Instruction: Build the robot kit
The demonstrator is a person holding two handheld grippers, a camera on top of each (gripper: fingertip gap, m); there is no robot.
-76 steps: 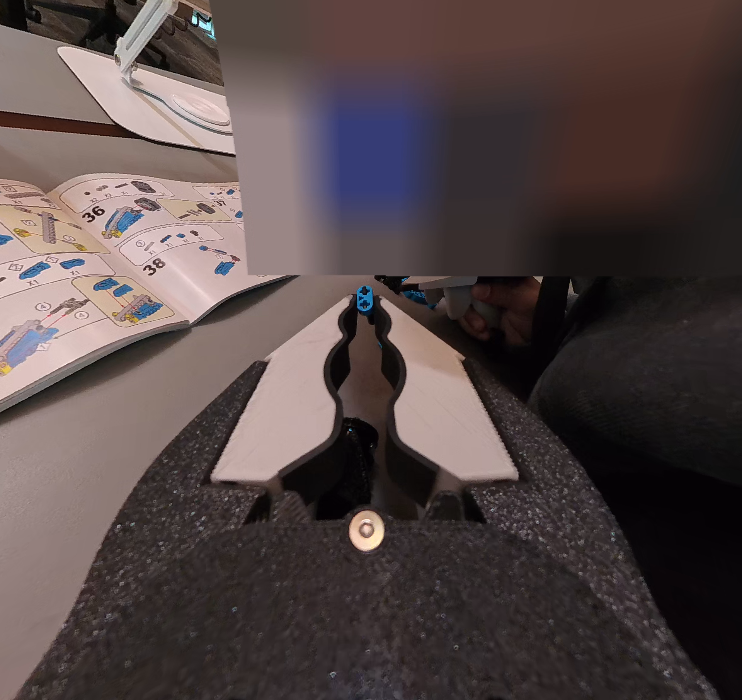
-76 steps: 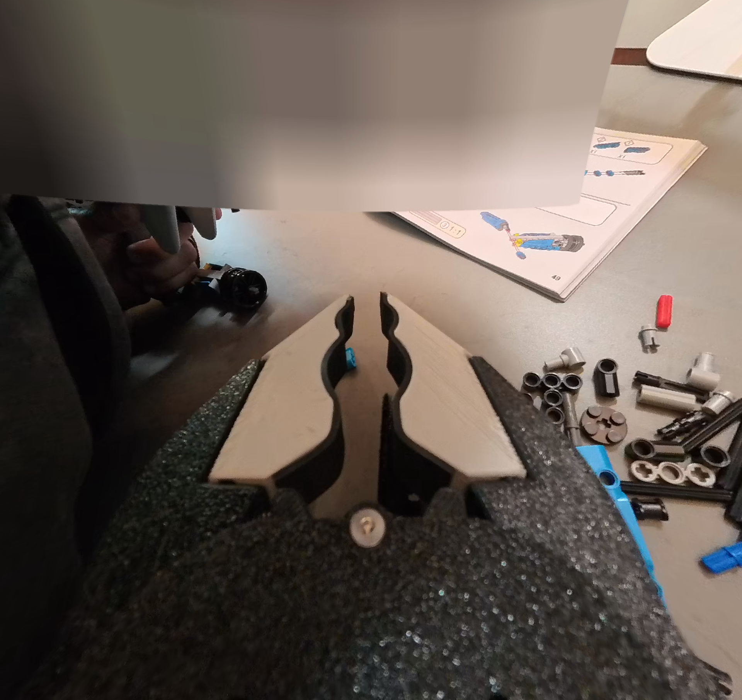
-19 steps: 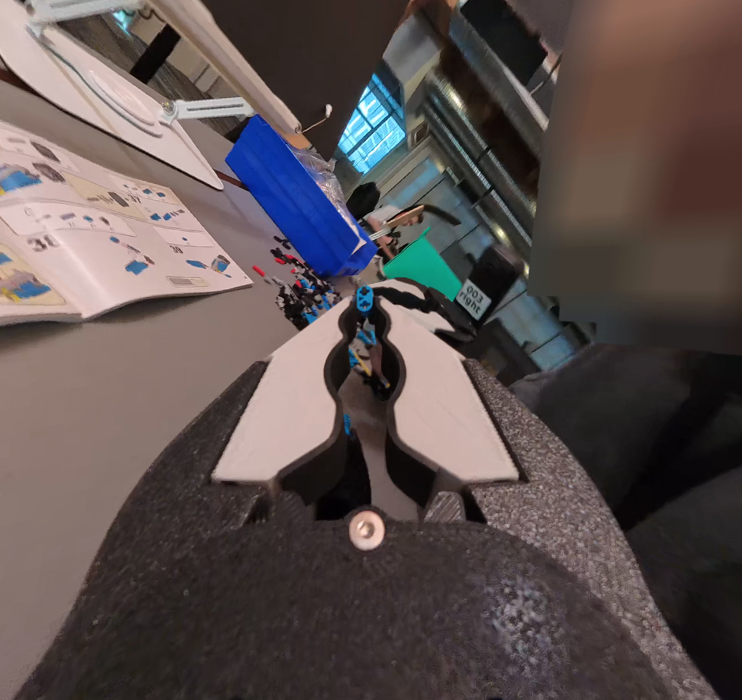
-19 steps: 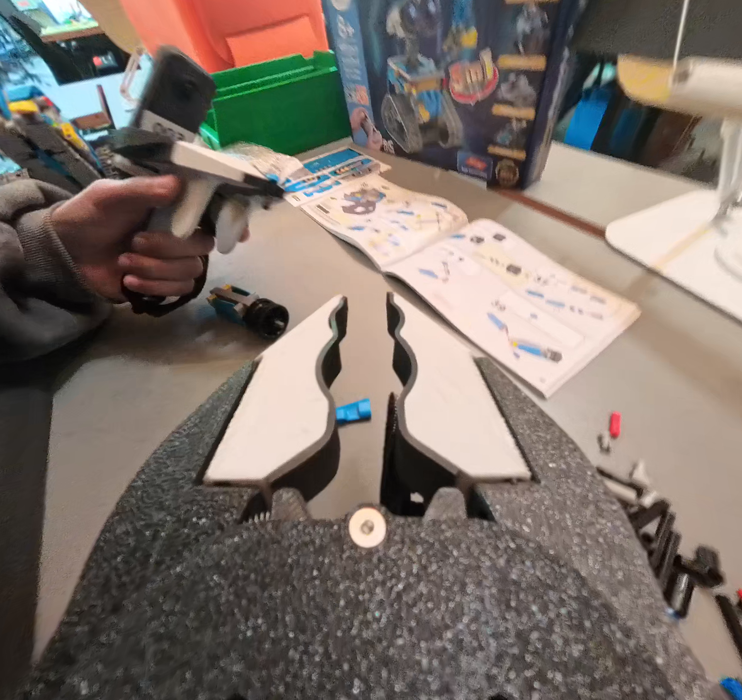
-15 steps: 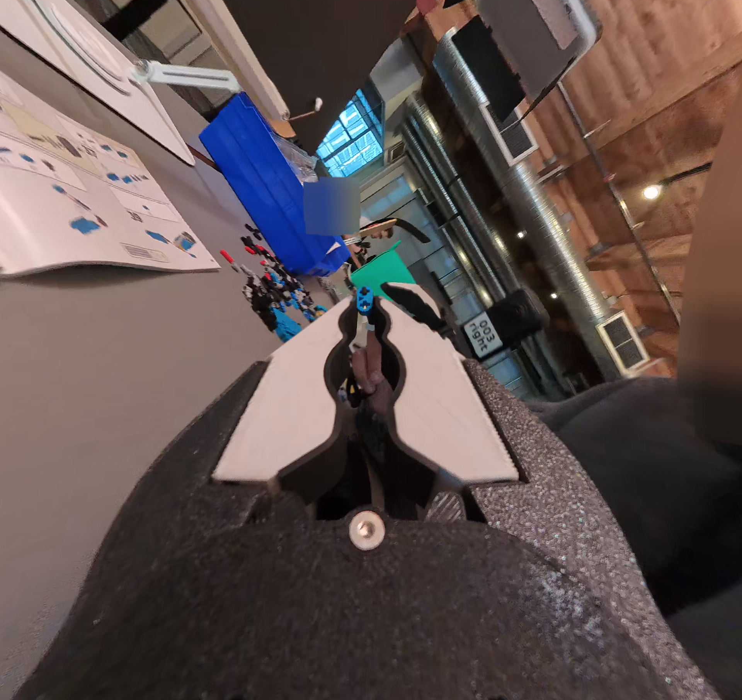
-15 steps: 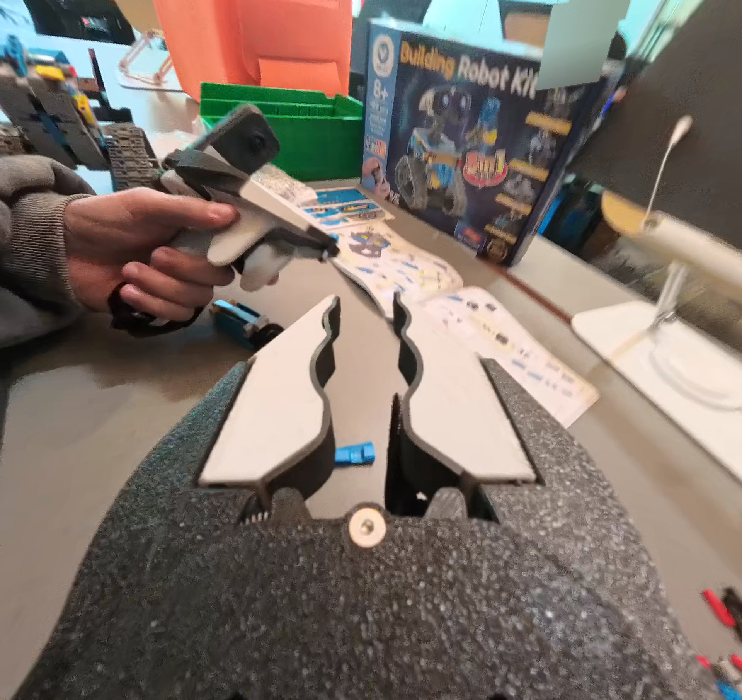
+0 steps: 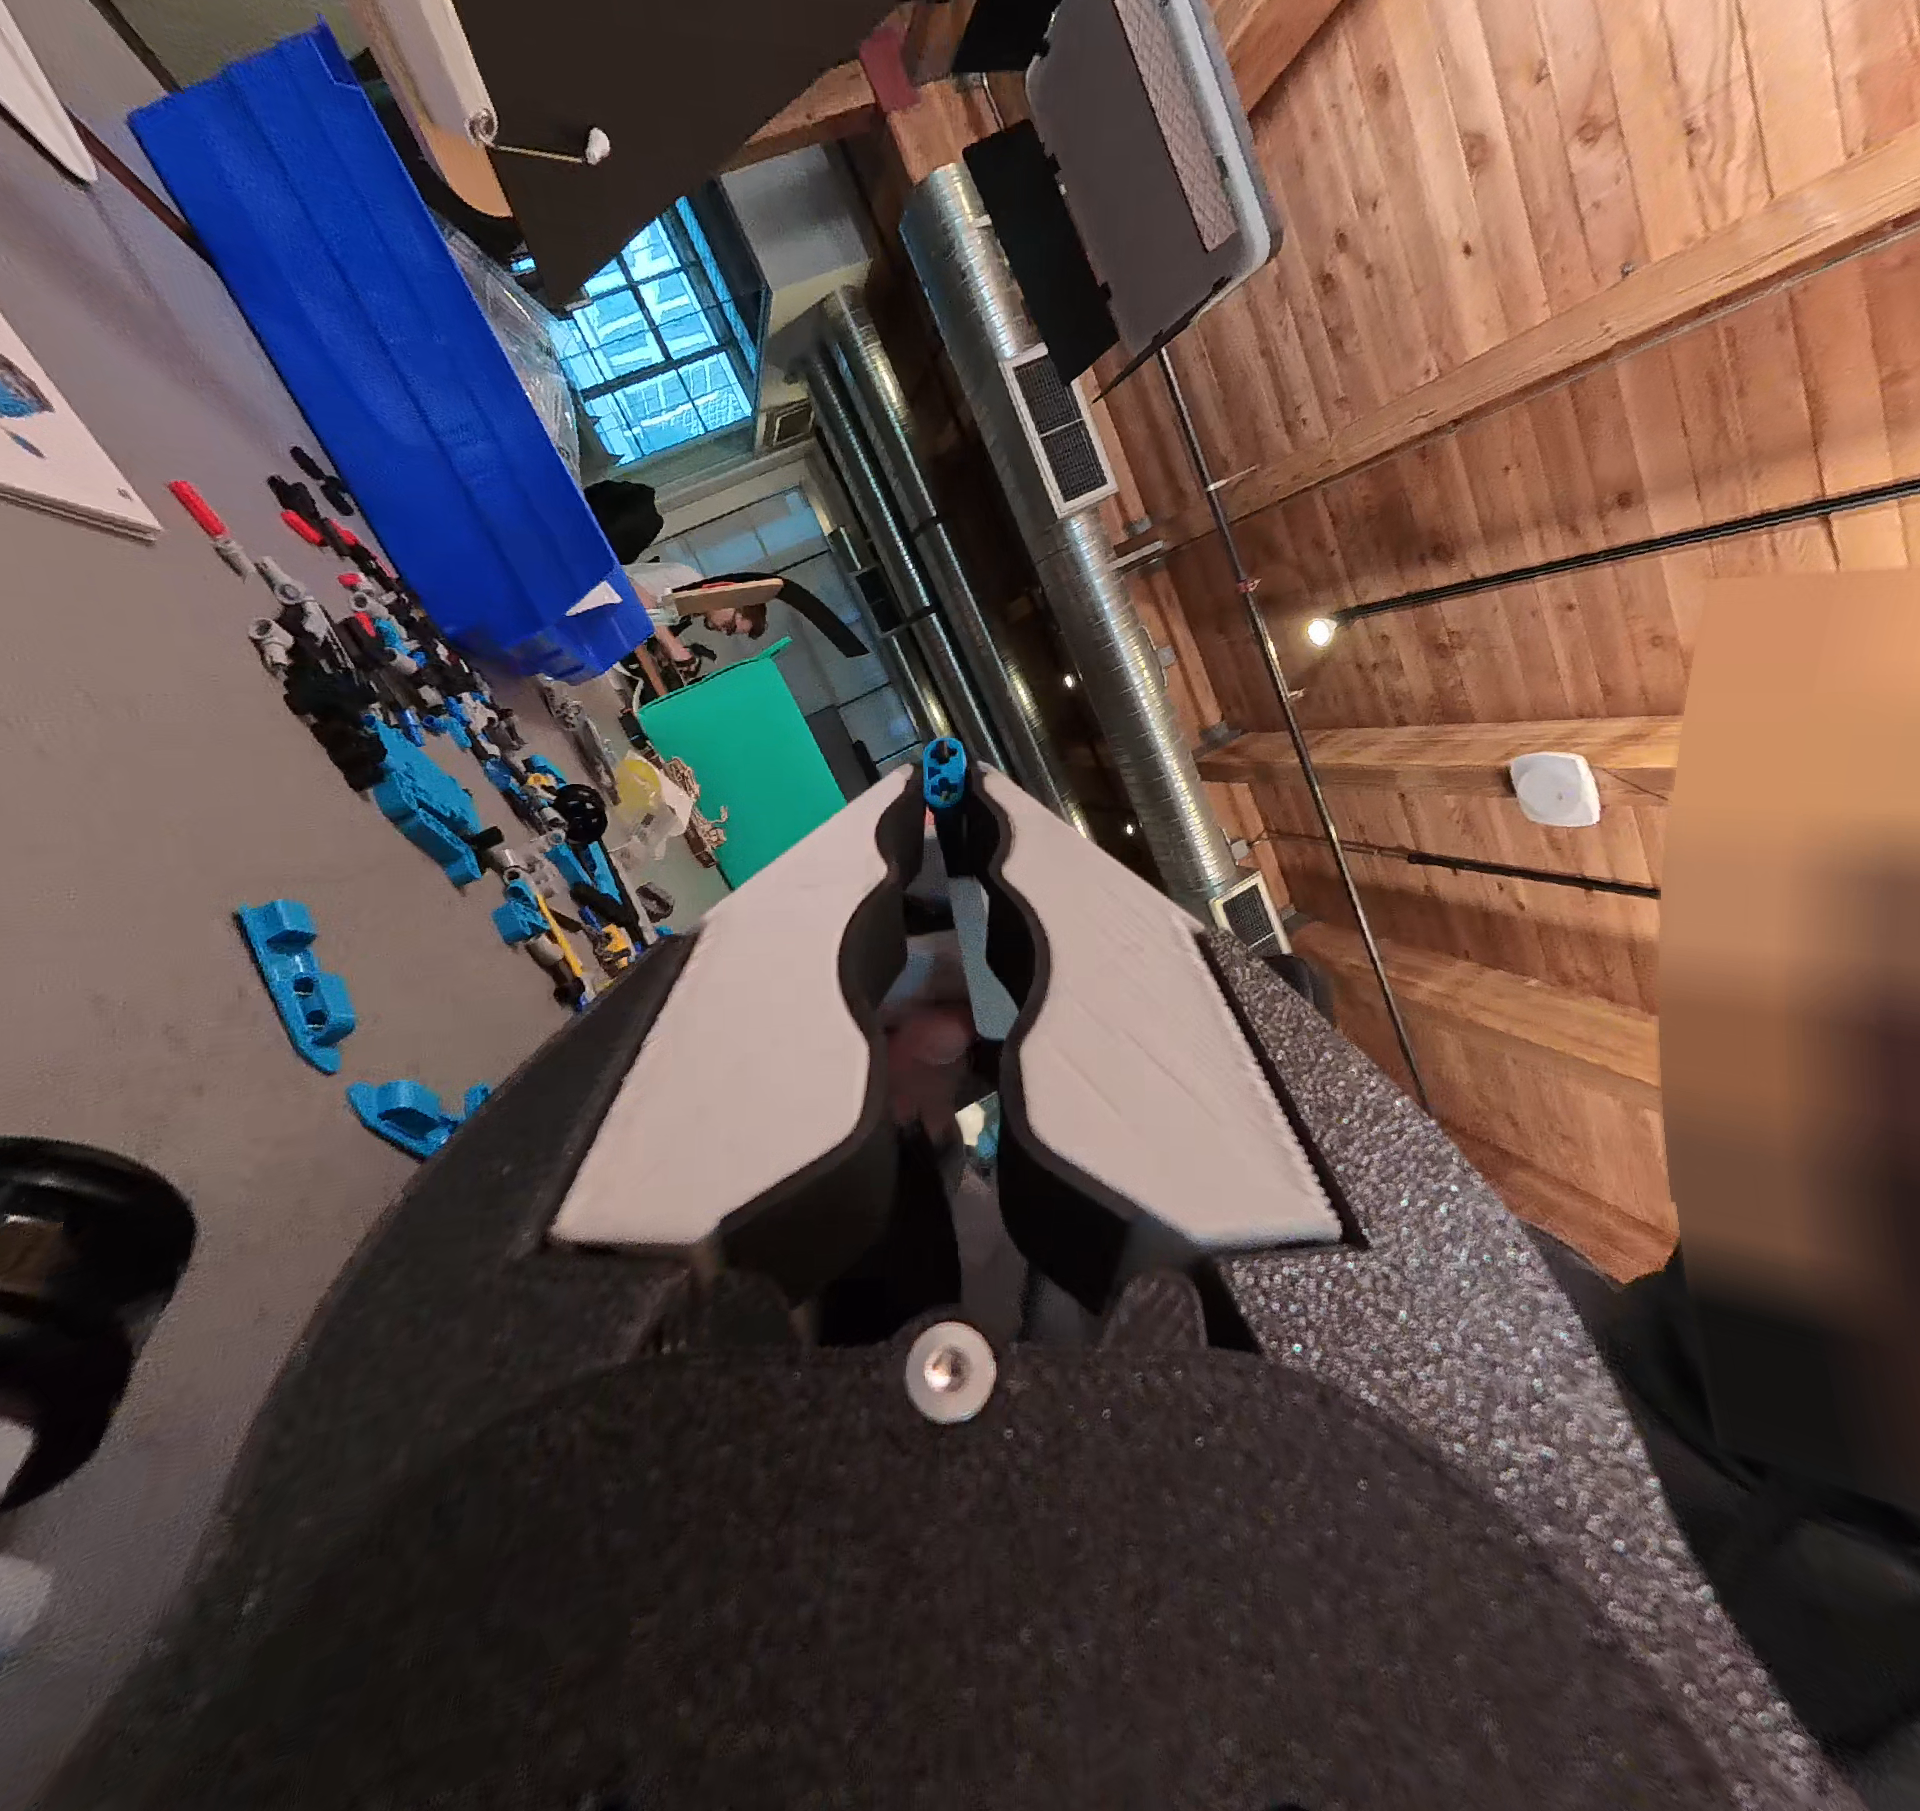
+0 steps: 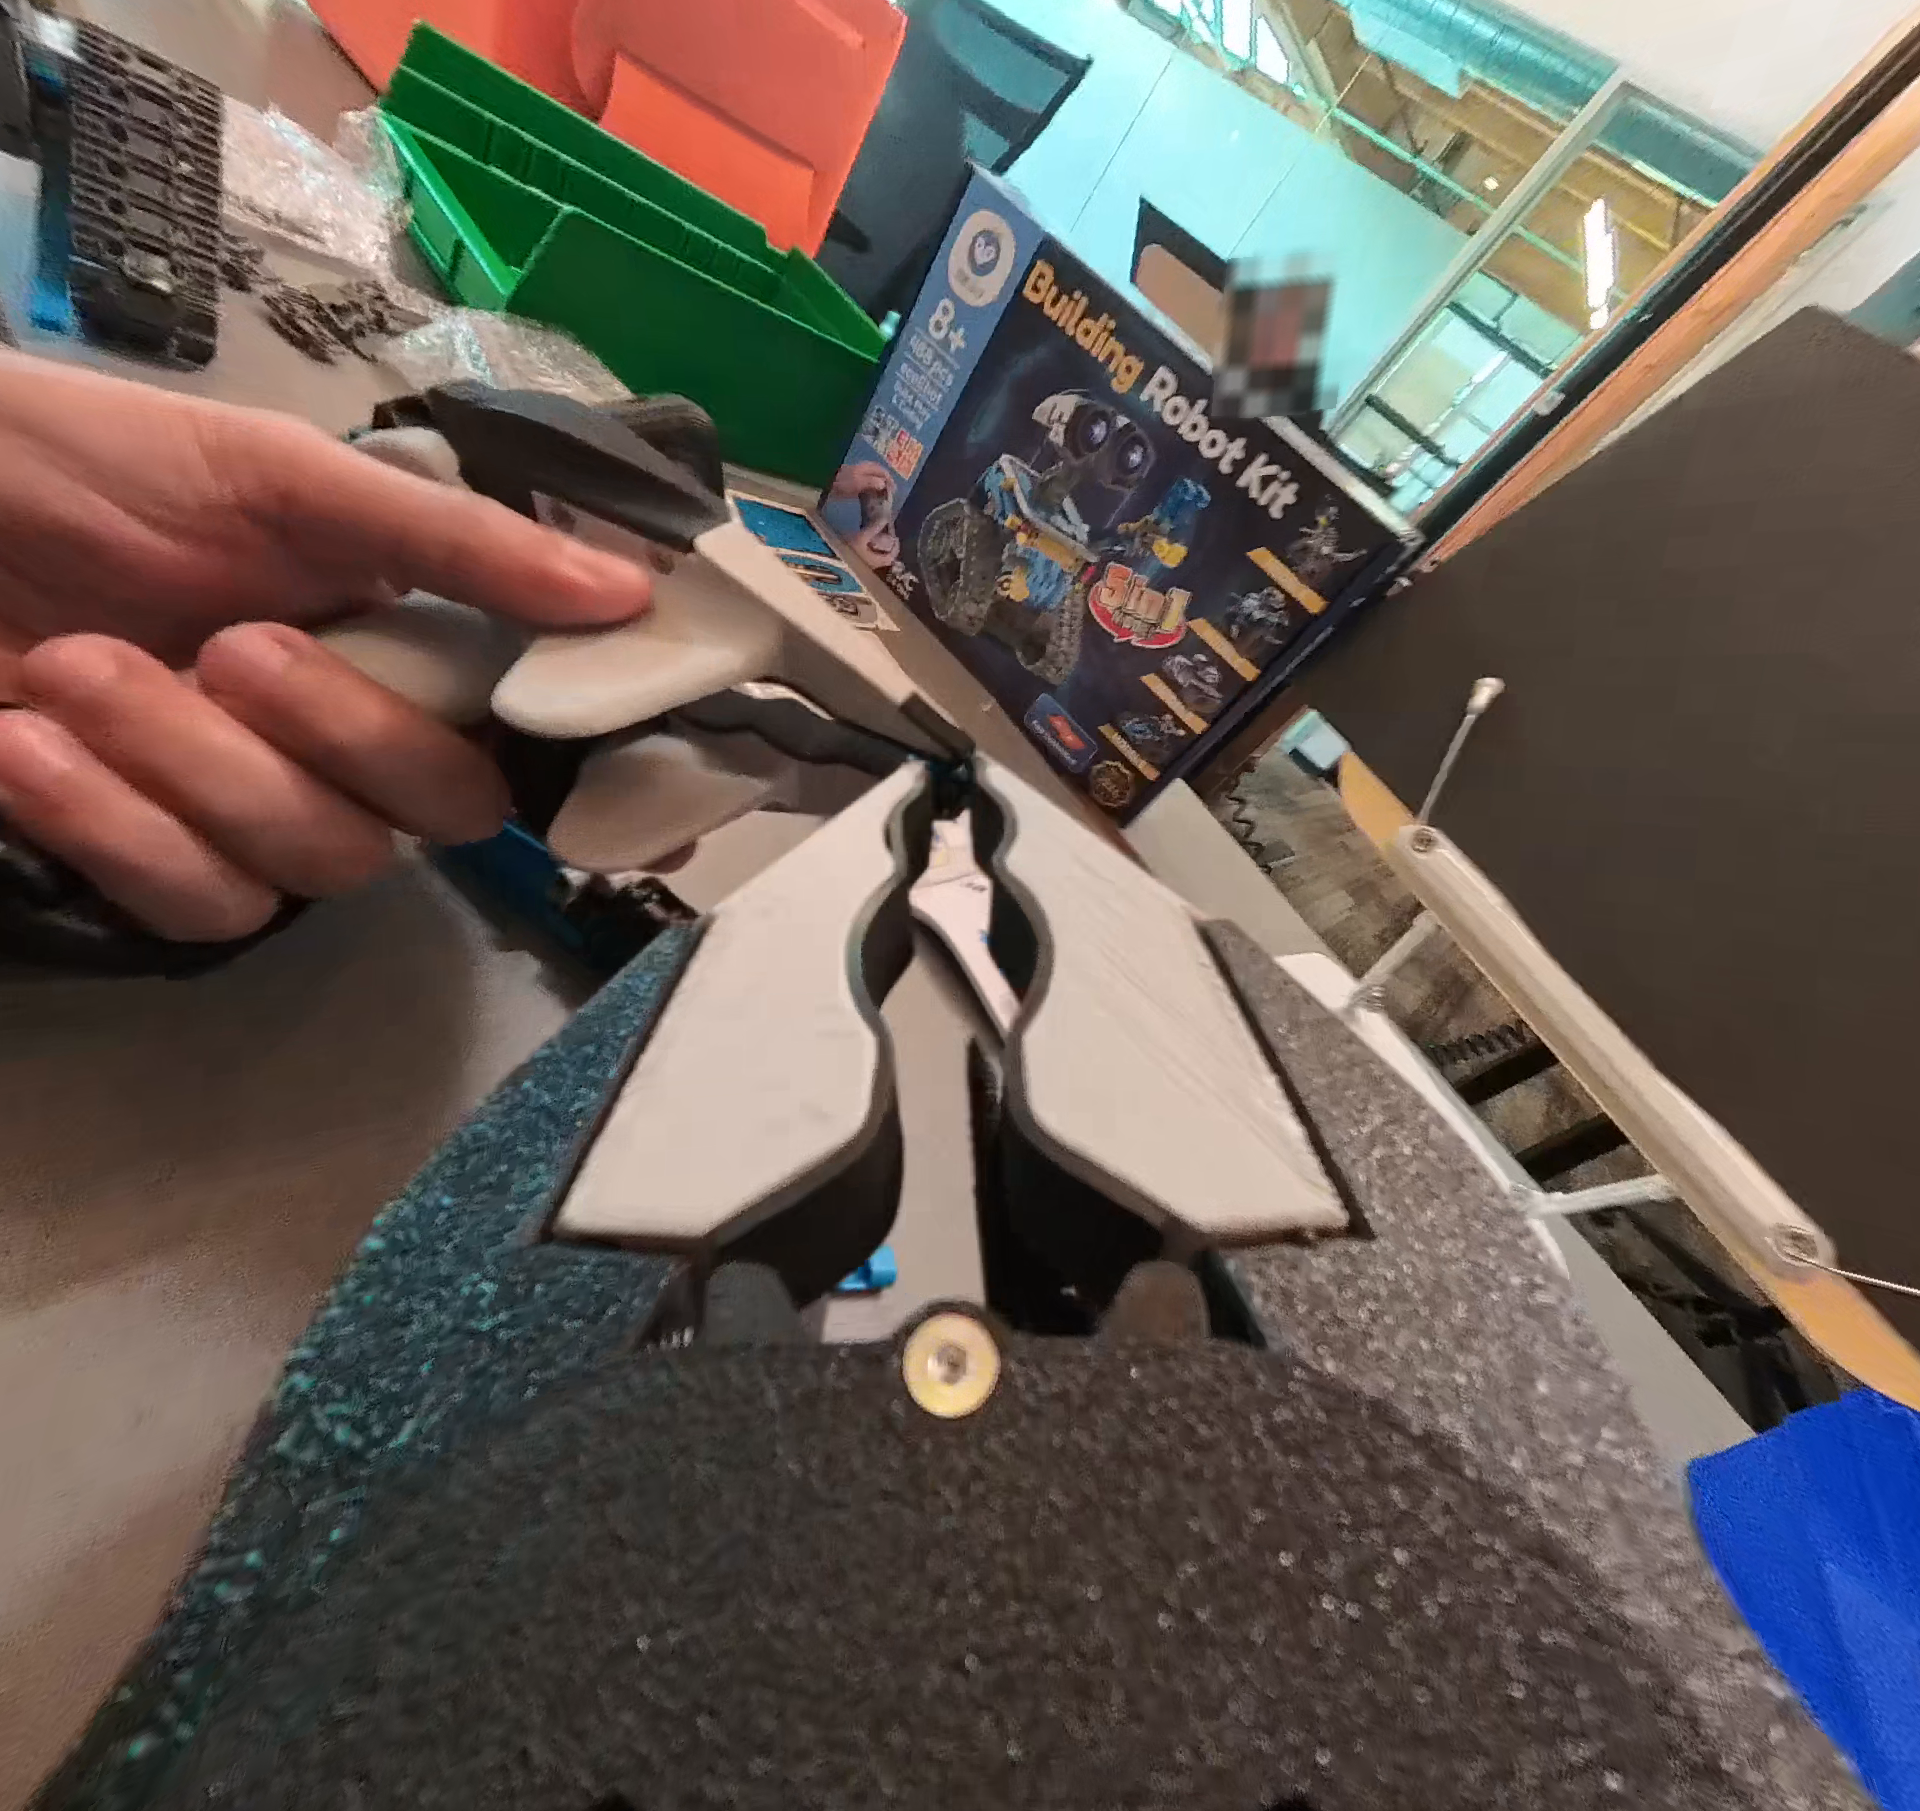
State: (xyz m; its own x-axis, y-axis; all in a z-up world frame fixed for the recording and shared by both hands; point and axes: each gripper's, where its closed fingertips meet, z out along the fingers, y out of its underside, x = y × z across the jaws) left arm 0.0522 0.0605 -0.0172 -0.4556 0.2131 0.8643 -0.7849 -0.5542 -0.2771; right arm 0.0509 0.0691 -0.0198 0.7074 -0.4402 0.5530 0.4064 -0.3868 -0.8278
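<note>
Left gripper (image 7: pixel 945 787) raised, tilted, pinching blue connector (image 7: pixel 943 782); right gripper (image 8: pixel 948 793) tip-to-tip.

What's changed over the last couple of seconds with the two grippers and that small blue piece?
The right gripper lifted off the table, left the loose blue piece lying below, and narrowed its fingers around the small blue connector at the left gripper's tip. The left gripper swung up and rolled toward it. Unchanged: the left fingers stay shut on the connector.

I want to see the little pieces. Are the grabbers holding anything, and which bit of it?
The left gripper pinches a small blue connector by its lower end, at its fingers' tips. Whether the right gripper holds anything cannot be told.
</note>
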